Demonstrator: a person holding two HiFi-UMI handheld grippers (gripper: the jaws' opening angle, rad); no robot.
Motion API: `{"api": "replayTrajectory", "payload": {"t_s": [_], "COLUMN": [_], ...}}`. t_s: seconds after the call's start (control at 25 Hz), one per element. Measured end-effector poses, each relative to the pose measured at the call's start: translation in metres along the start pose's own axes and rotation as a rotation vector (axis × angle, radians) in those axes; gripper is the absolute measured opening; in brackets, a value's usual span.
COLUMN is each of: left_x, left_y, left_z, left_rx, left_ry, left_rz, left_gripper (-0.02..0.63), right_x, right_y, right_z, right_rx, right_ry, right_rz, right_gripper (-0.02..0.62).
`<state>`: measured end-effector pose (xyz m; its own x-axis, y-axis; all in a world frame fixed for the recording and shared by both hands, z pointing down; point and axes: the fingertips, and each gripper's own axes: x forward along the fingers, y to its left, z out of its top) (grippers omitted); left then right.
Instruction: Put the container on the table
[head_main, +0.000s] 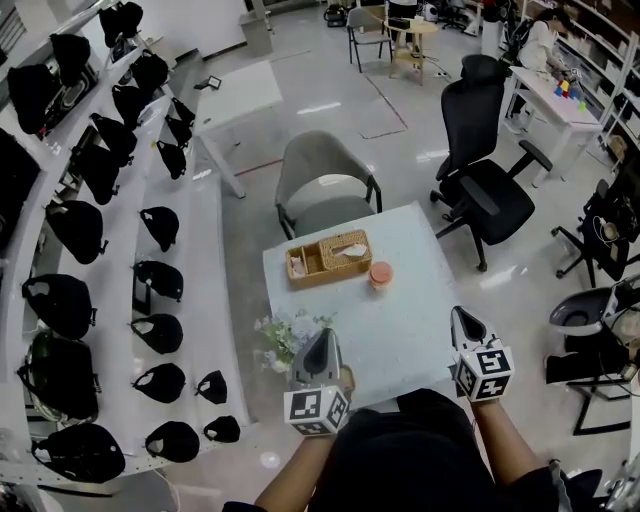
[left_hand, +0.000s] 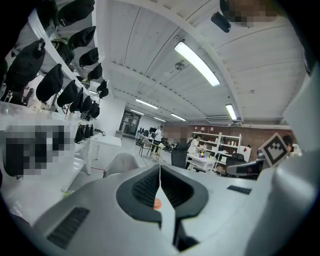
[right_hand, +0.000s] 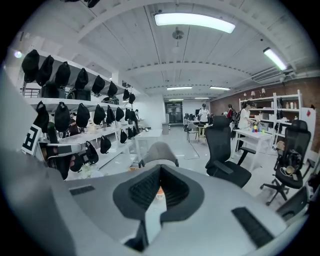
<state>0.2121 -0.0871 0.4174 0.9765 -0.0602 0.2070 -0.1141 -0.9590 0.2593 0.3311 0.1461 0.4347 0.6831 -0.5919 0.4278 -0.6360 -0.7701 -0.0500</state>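
The container (head_main: 380, 274) is a small orange lidded pot that stands upright on the pale table (head_main: 410, 340), just right of a wicker basket (head_main: 329, 281). My left gripper (head_main: 322, 340) hovers over the table's front left corner, shut and holding nothing. Over the front right edge my right gripper (head_main: 460, 316) is likewise shut and empty. In the left gripper view the jaws (left_hand: 160, 168) meet, and the orange pot (left_hand: 156, 203) shows through the gap below them. The right gripper view shows the same: closed jaws (right_hand: 160, 168) with the pot (right_hand: 159, 190) beyond.
A bunch of pale flowers (head_main: 285, 336) lies at the table's left edge. A grey chair (head_main: 325, 180) stands behind the table and a black office chair (head_main: 485, 185) to its right. Long white shelves (head_main: 190, 300) of black caps run along the left.
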Motion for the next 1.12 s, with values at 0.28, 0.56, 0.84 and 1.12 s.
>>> {"api": "replayTrajectory", "payload": {"t_s": [0.28, 0.56, 0.84, 1.12], "left_x": [-0.001, -0.014, -0.022, -0.037], "left_y": [-0.002, 0.012, 0.024, 0.039], "left_z": [-0.009, -0.016, -0.015, -0.020], "left_rx": [0.001, -0.015, -0.021, -0.059], "left_ry": [0.016, 0.030, 0.016, 0.015], "left_rz": [-0.008, 0.020, 0.056, 0.085], "left_gripper": [0.009, 0.009, 0.009, 0.009], "right_x": [-0.001, 0.006, 0.020, 0.031], "right_y": [-0.014, -0.007, 0.011, 0.041], "right_z": [0.001, 0.001, 0.014, 0.018], "right_rx": [0.005, 0.010, -0.025, -0.019], "right_ry": [0.003, 0.013, 0.004, 0.005], "right_rz": [-0.032, -0.019, 0.025, 0.066], "right_gripper": [0.000, 0.000, 0.000, -0.001]}}
